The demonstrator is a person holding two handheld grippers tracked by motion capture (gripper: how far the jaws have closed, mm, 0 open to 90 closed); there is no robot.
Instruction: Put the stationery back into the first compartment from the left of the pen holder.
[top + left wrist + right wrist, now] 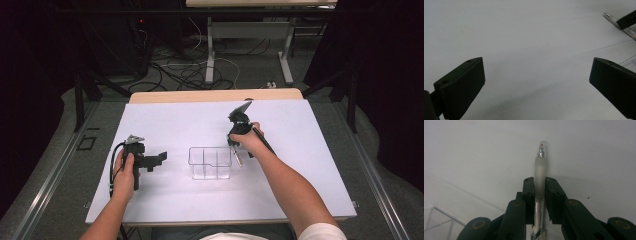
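Right claw [539, 182] clamped on pen [540, 173], tip poking past jaws; left claw [536, 82] apart.

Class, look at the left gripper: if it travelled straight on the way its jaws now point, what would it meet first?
Probably the clear plastic organiser. The left gripper, jaws open, points across the white tabletop toward it with bare surface between, though depth is uncertain.

There is one white table [175, 200], one clear plastic organizer box [210, 163] on it divided into three compartments, and one pen [540, 170]. Two grippers are present, a left gripper [159, 159] and a right gripper [539, 183], each held by one hand.
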